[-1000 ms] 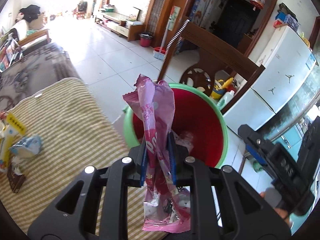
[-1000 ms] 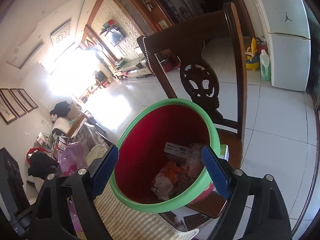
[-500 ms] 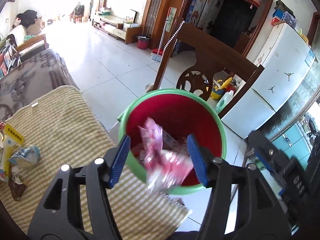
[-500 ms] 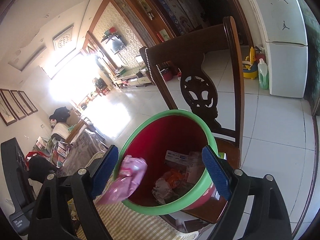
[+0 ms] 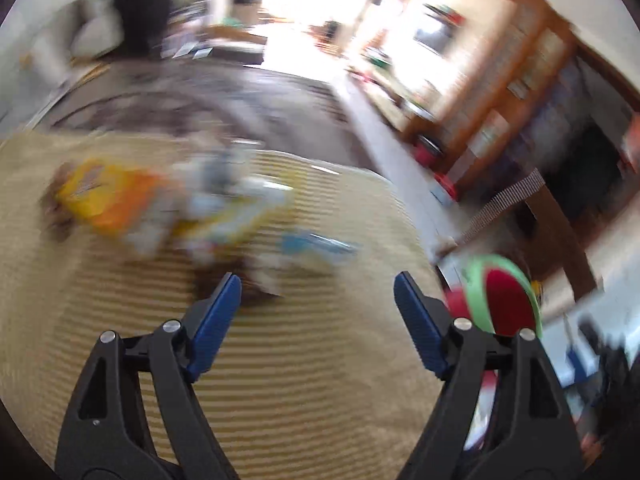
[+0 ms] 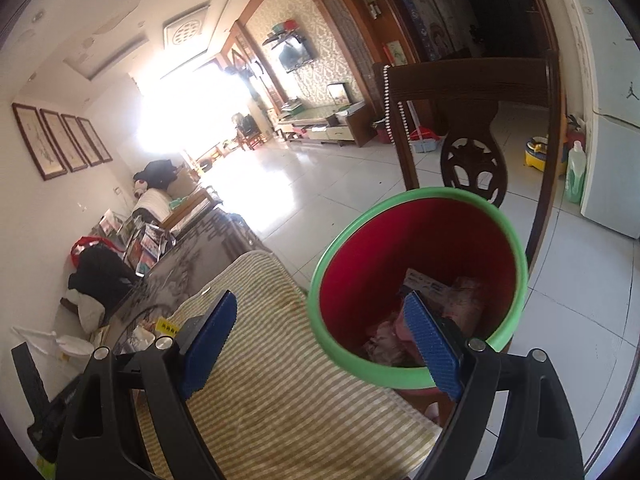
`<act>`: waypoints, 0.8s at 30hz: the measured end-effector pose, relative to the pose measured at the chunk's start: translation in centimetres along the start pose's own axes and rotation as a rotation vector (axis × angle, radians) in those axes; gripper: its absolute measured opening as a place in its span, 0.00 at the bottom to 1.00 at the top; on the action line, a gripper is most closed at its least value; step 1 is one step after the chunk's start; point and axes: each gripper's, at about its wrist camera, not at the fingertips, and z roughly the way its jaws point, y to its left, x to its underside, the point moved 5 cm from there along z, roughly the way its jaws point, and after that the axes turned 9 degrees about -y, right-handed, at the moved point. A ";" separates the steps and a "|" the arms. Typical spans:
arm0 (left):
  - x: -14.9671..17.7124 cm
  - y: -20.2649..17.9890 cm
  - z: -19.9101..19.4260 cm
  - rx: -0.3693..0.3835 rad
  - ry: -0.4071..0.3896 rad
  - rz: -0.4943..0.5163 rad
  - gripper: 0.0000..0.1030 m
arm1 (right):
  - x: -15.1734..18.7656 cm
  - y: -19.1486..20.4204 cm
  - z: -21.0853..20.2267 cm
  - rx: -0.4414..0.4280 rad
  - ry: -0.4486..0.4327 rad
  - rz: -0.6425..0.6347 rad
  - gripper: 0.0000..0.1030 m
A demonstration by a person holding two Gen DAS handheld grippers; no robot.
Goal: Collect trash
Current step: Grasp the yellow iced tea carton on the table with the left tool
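Left gripper [image 5: 318, 300] jaws just opened, spread, empty, over striped cloth [image 5: 280, 380]. Right gripper [image 6: 320, 336] spread, empty, beside bin [image 6: 516, 248] holding wrappers [image 6: 460, 300].

Left wrist view: angled down, close over striped cloth [image 5: 304, 360], blurred. Right wrist view: angled down, close to bin [image 6: 420, 264]. Shared: cloth, bin.

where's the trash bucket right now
The red bucket with the green rim sits just off the striped cloth's right edge in the right wrist view, in front of the wooden chair.
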 end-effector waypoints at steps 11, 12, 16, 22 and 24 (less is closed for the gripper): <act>-5.7 14.0 5.9 -0.290 0.142 -0.432 0.85 | 4.7 6.9 2.0 -0.095 0.098 -0.158 0.80; -5.9 14.2 6.2 -0.309 0.138 -0.441 0.91 | 4.8 7.0 2.0 -0.096 0.100 -0.165 0.80; -6.2 14.8 7.3 -0.374 0.128 -0.491 0.95 | 5.4 7.0 2.1 -0.090 0.103 -0.185 0.80; -5.6 15.6 8.4 -0.359 0.172 -0.481 0.88 | 5.9 6.7 2.4 -0.087 0.122 -0.181 0.80; -5.1 15.6 8.1 -0.363 0.167 -0.435 0.69 | 5.9 6.8 2.5 -0.088 0.122 -0.184 0.80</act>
